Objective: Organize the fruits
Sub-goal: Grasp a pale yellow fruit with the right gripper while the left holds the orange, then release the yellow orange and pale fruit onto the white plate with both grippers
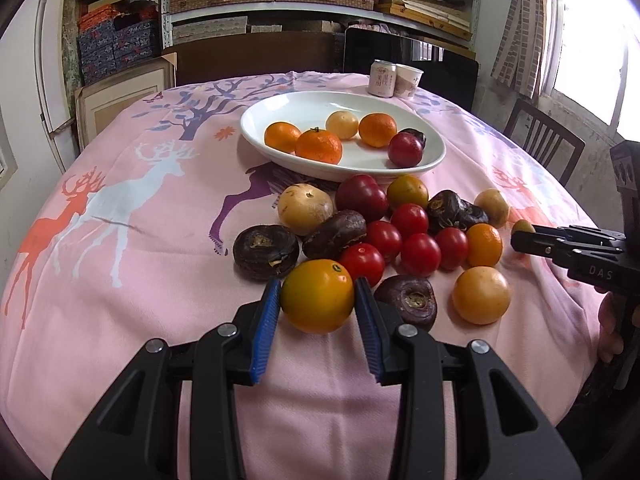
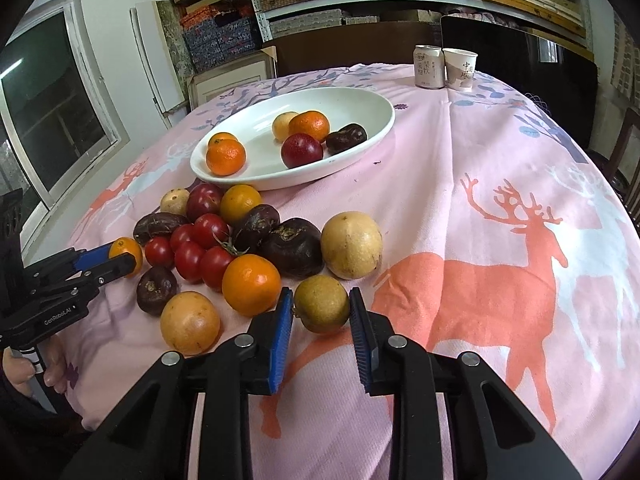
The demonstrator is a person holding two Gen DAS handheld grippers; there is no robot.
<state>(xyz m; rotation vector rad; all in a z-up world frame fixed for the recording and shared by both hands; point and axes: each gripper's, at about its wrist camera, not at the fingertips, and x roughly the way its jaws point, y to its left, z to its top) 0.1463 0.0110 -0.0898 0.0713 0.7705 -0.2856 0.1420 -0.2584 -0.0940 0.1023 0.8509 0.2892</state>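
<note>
Loose fruit pile (image 1: 404, 236) on pink cloth (image 1: 160, 280), just in front of white dish (image 1: 280, 152) holding six pieces. Left gripper (image 1: 318, 302): blue pads clamped on yellow-orange fruit (image 1: 318, 295) at pile's near edge. Right gripper (image 2: 322, 306): jaws narrow, gripping small greenish-yellow fruit (image 2: 322, 303) on the cloth beside an orange (image 2: 251, 284).

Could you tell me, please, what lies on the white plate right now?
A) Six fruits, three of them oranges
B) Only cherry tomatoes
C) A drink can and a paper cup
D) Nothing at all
A: the white plate holds six fruits, among them three oranges.
</note>
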